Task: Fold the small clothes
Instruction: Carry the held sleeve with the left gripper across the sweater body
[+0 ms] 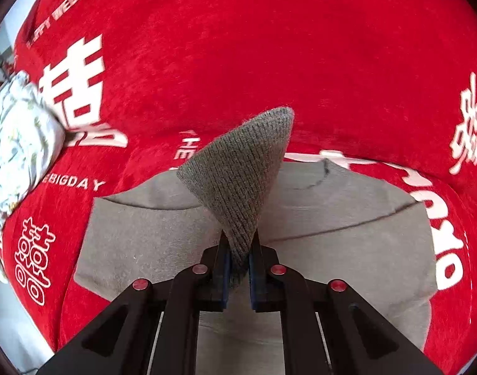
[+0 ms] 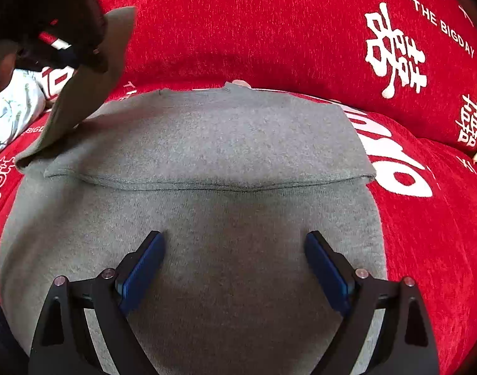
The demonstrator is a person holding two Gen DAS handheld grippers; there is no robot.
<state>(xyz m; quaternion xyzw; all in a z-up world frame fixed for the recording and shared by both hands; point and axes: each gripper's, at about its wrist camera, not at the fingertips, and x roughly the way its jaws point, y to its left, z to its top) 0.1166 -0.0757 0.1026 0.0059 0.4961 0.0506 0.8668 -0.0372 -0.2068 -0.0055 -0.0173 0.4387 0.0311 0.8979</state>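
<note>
On red cover, left gripper (image 1: 240,250) (clamped) lifts cuff (image 1: 241,168)

We see the sweater (image 2: 207,218) lying flat on the printed cover (image 2: 269,31), its upper part folded over the lower. A sleeve (image 1: 241,172) rises from it at ten o'clock. A bundled cloth (image 1: 16,156) lies on the cover at nine o'clock, apart.
</note>
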